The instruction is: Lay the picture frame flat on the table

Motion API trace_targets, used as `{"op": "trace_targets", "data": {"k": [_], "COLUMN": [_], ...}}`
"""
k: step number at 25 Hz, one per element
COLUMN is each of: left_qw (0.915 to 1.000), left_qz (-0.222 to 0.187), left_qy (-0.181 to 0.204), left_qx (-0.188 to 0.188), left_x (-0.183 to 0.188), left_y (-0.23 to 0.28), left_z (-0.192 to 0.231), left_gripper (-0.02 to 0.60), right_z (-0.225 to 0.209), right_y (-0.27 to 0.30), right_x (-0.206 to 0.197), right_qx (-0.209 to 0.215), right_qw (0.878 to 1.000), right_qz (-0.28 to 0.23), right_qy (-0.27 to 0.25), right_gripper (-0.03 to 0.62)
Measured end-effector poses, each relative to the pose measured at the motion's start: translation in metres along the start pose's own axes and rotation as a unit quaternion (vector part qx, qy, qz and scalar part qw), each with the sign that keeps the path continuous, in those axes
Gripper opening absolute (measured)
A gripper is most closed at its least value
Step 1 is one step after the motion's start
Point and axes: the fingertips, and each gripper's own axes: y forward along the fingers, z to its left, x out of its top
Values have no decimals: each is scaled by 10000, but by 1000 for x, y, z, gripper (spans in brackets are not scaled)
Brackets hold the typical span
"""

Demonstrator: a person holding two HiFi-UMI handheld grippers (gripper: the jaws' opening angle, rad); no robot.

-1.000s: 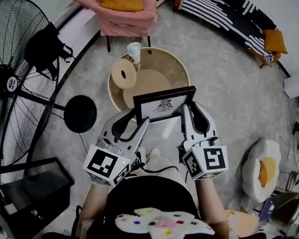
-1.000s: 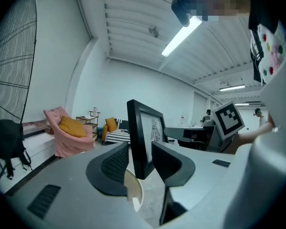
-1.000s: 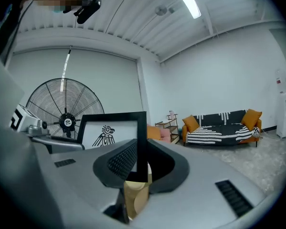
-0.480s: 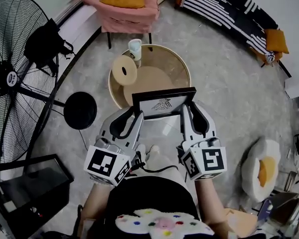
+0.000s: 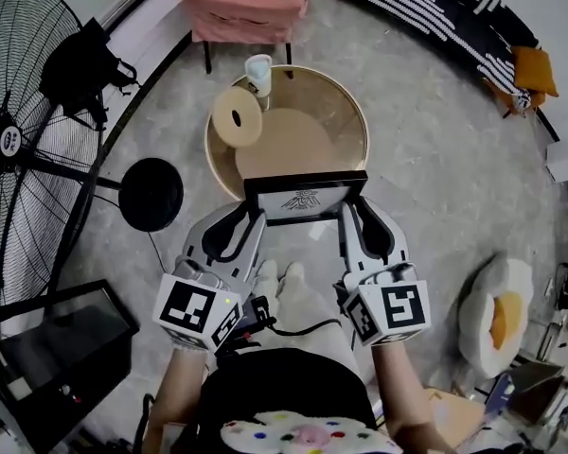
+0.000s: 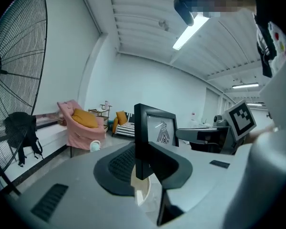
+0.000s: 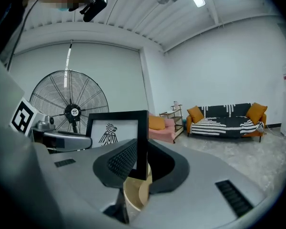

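Observation:
A black picture frame (image 5: 305, 199) with a bird drawing is held upright over the near rim of the round wooden table (image 5: 356, 113), its picture side towards me. My left gripper (image 5: 251, 214) has just been closing and its pads now press on the frame's left edge (image 6: 142, 137). On the opposite side, my right gripper (image 5: 352, 212) is shut on the frame's right edge (image 7: 143, 142). In each gripper view the frame's side bar stands between the two dark pads. The frame's bottom edge is hidden behind the jaws.
On the table's far side stand a tan tape roll (image 5: 236, 119) and a white cup (image 5: 257, 72). A big floor fan (image 5: 19, 140) with its black base (image 5: 151, 194) stands to the left, a pink armchair (image 5: 251, 3) beyond, and an egg-shaped cushion (image 5: 497, 315) to the right.
The left jaws, spread wide a second ago, have closed onto the frame's left edge. Both grippers and the frame have sunk and drawn a little towards me.

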Motion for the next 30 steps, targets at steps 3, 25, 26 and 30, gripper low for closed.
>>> {"op": "trace_targets", "data": {"k": [3,25,26,30], "left_qw": [9998,9884,9876,9845], "left_qz": [179,1352,1397,1558], "left_qy": [-41,-681,-706,-792], "left_qx": [-31,-134,-138,-132], "left_x": [-17,-187,-194,-220], "left_y": [6,69,73,86], "left_z": [4,50,53,64], "left_gripper": [94,94,94,94], "right_z": [-2,-33,-35,-42], "right_y": [5,66,70,87], "right_x": [-17,-184,-193,-219], "right_qx": [24,265,258,265], "right_qw": [9999,9930,9926,9908], "right_qz": [147,1145,1186,1320], "right_qy": [32,98,106,164], "right_gripper": [84,84,84,84]}}
